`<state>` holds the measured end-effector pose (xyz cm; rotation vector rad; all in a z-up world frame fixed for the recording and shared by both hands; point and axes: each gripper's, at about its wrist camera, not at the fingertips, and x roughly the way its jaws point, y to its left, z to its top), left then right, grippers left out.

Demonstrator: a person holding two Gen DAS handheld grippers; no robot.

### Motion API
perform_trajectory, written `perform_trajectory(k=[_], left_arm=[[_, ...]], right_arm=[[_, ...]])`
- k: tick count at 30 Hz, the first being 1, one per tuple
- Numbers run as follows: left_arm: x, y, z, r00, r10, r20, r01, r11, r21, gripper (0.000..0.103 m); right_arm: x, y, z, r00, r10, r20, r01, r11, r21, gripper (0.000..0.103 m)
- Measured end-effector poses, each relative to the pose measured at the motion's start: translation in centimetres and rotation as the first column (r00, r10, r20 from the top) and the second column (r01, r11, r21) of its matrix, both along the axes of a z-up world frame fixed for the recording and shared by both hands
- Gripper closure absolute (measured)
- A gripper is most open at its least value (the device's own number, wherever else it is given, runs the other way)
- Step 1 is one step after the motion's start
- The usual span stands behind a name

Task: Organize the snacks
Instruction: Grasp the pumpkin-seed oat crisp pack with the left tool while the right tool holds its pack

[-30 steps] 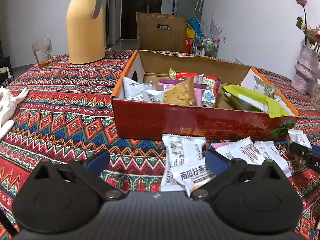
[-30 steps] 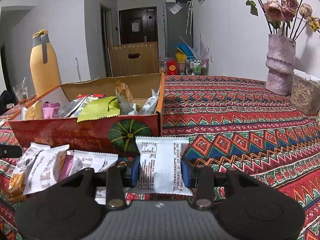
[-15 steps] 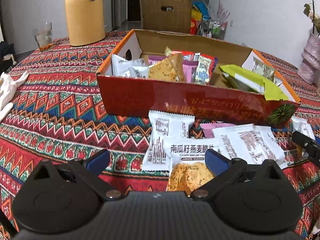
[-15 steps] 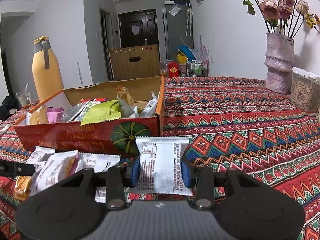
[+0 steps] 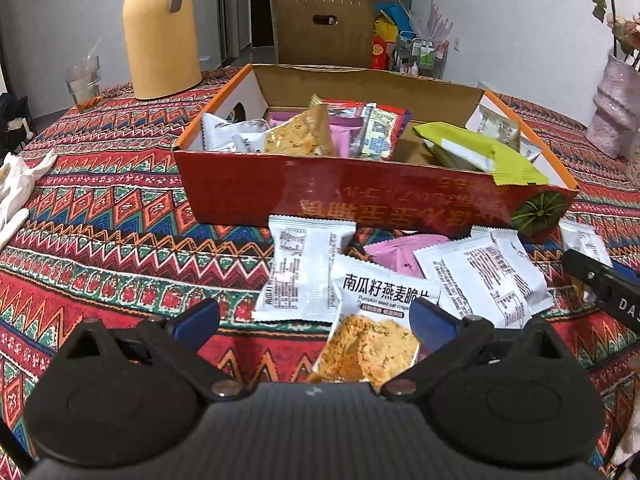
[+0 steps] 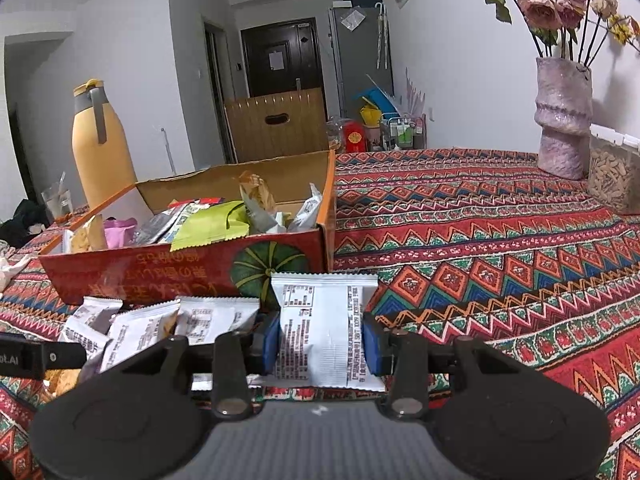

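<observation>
An open red cardboard box (image 5: 320, 196) (image 6: 160, 272) holds several snack packets. More white packets (image 5: 304, 272) and a pink one (image 5: 400, 252) lie on the cloth in front of it. My left gripper (image 5: 316, 320) hangs open above this pile, a packet with a visible cracker (image 5: 372, 344) lying between its blue pads without being pressed. My right gripper (image 6: 322, 344) is shut on a white snack packet (image 6: 326, 336), held just in front of the box's near right corner. The right gripper's finger (image 5: 600, 280) shows at the left wrist view's right edge.
A patterned red tablecloth (image 6: 500, 260) covers the table. An orange thermos (image 5: 160, 32) and a glass (image 5: 84, 80) stand far left, a pink vase with flowers (image 6: 564, 120) and a clear container (image 6: 612, 176) far right. White cloth (image 5: 20, 188) lies at the left edge.
The left gripper has drawn back and tilted down, so the cracker packet came into view between its fingers. The right gripper has kept still with its packet.
</observation>
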<state>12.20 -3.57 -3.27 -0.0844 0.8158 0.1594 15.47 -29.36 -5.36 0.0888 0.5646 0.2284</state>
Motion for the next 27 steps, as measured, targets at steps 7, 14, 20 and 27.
perform_trajectory(k=[7, 14, 20, 27], left_arm=[[0.4, -0.9, -0.2, 1.0, -0.022, 0.001, 0.022, 1.0, 0.009, 0.001], [0.4, -1.2, -0.1, 0.998, -0.053, 0.017, 0.054, 0.998, -0.019, 0.011], [0.0, -1.5, 0.1, 0.997, -0.078, 0.027, 0.079, 0.996, -0.03, 0.014], [0.2, -1.3, -0.6, 0.998, -0.062, 0.006, 0.062, 0.997, -0.05, 0.019]], right_arm=[[0.0, -0.3, -0.2, 1.0, 0.004, -0.019, -0.003, 1.0, 0.022, 0.063], [-0.1, -0.3, -0.1, 1.0, 0.004, -0.016, -0.004, 1.0, 0.029, 0.063], [0.0, -0.3, -0.1, 1.0, 0.006, -0.016, -0.005, 1.0, 0.028, 0.063], [0.0, -0.3, -0.1, 1.0, 0.009, -0.016, -0.008, 1.0, 0.029, 0.063]])
